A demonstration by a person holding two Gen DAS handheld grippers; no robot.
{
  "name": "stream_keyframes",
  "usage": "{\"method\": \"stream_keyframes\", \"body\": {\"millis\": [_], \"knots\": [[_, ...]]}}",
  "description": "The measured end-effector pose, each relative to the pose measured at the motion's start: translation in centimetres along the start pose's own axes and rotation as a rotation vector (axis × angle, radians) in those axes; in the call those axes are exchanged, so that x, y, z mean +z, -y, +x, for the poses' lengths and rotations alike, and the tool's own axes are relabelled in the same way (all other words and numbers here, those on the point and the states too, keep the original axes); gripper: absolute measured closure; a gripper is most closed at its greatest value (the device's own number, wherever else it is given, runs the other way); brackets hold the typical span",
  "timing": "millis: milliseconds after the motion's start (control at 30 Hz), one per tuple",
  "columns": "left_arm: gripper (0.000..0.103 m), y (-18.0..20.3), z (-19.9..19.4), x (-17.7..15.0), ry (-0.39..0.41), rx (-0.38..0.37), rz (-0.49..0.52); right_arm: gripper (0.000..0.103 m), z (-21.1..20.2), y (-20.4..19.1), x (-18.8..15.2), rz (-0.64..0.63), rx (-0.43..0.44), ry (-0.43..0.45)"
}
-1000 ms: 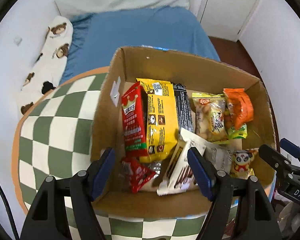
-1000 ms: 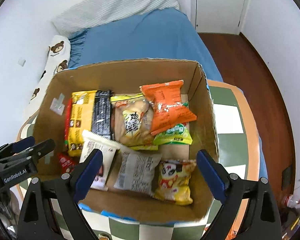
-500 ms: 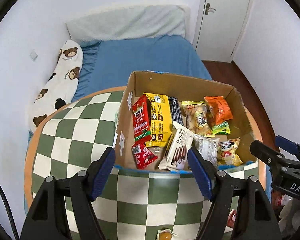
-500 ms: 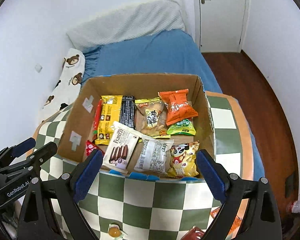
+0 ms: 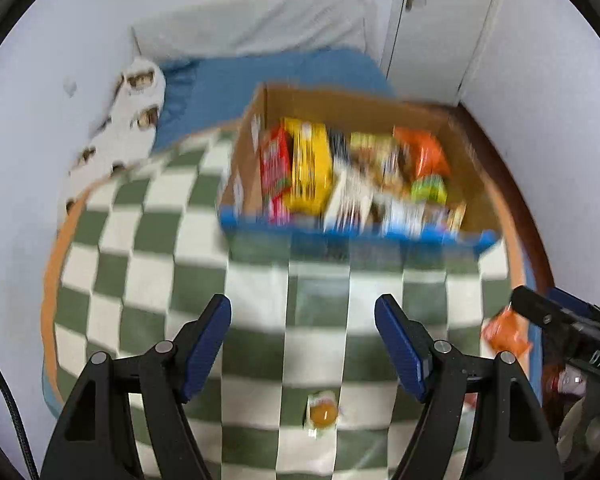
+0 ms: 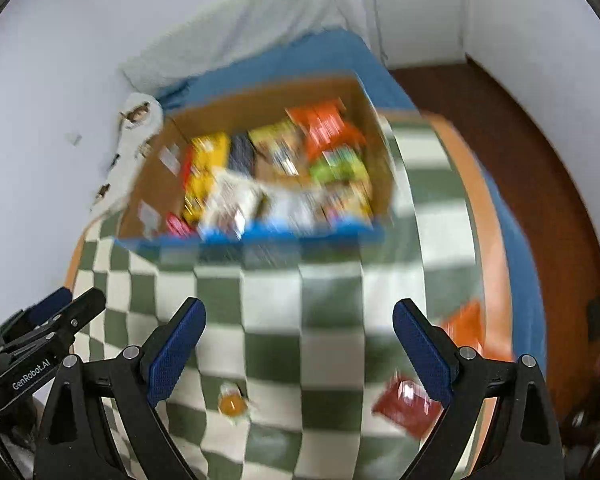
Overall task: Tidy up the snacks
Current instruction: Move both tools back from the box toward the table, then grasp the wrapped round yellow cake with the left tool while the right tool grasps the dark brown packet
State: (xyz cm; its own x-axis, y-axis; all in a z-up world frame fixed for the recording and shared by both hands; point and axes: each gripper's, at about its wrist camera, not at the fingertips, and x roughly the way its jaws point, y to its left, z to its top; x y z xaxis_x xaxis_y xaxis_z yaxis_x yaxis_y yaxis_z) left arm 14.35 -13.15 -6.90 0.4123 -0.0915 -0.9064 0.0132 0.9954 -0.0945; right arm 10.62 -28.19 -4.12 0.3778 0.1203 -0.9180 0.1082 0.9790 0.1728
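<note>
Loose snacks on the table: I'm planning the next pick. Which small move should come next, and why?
Probably lower the right gripper toward the small orange-centred snack lying loose on the checkered table. Both grippers have open, empty jaws, the cardboard box already holds most packets, and that snack lies nearest, between the fingers' reach.

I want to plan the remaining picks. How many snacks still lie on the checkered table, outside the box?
3: a small yellow-centred wrapped sweet near the front edge, a dark red packet at the front right, and an orange packet by the right rim. Others may be hidden behind the grippers.
</note>
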Motion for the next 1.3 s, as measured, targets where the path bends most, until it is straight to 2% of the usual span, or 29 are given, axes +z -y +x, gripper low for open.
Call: {"method": "stream_keyframes", "body": {"millis": [200, 367, 433, 533, 667, 733, 833, 900, 967, 1067, 1133, 1167, 1200, 1300], "knots": [[0.030, 0.0, 6.7, -6.4, -0.219, 0.006, 0.003, 0.006, 3.9, 6.7, -5.8, 0.167, -0.056, -0.129], [0.030, 0.6, 10.8, -10.4, -0.346, -0.009, 0.026, 0.006, 6.7, 11.2, -9.0, 0.261, -0.082, -0.206], [0.030, 0.8, 11.7, -11.3, -0.364, 0.000, 0.042, 0.006, 7.9, 11.0, -9.5, 0.173, -0.100, -0.239], [0.030, 1.2, 12.7, -12.8, -0.398, 0.009, 0.062, 0.006, 10.2, 8.8, -10.4, -0.070, -0.144, -0.328], [0.030, 1.9, 13.5, -14.3, -0.428, 0.017, 0.093, 0.006, 13.4, 6.9, -12.4, -0.347, -0.284, -0.418], [0.030, 2.3, 13.8, -14.9, -0.441, 0.015, 0.104, 0.006, 15.1, 7.0, -13.2, -0.419, -0.310, -0.455], [0.030, 2.9, 14.3, -15.4, -0.460, 0.007, 0.117, 0.006, 16.7, 7.8, -13.7, -0.437, -0.322, -0.466], [0.030, 3.4, 14.7, -15.7, -0.470, 0.005, 0.129, 0.008, 16.9, 8.8, -13.3, -0.361, -0.288, -0.452], [0.030, 3.5, 15.0, -15.8, -0.477, 0.003, 0.131, 0.012, 16.4, 10.6, -12.5, -0.195, -0.227, -0.424], [0.030, 3.7, 15.3, -15.8, -0.481, -0.005, 0.126, 0.010, 15.6, 13.9, -11.7, 0.145, -0.037, -0.410], [0.030, 3.9, 15.5, -15.7, -0.486, -0.011, 0.122, 0.010, 15.3, 15.4, -11.5, 0.292, 0.087, -0.415], [0.030, 3.9, 15.5, -15.4, -0.487, -0.013, 0.121, 0.010, 15.1, 15.8, -11.4, 0.314, 0.107, -0.413], [0.030, 4.0, 15.7, -15.3, -0.487, -0.015, 0.119, 0.010, 14.9, 15.7, -11.2, 0.284, 0.089, -0.403], [0.030, 4.2, 16.1, -15.3, -0.484, -0.009, 0.117, 0.010, 14.9, 14.8, -11.1, 0.142, -0.021, -0.405]]}}
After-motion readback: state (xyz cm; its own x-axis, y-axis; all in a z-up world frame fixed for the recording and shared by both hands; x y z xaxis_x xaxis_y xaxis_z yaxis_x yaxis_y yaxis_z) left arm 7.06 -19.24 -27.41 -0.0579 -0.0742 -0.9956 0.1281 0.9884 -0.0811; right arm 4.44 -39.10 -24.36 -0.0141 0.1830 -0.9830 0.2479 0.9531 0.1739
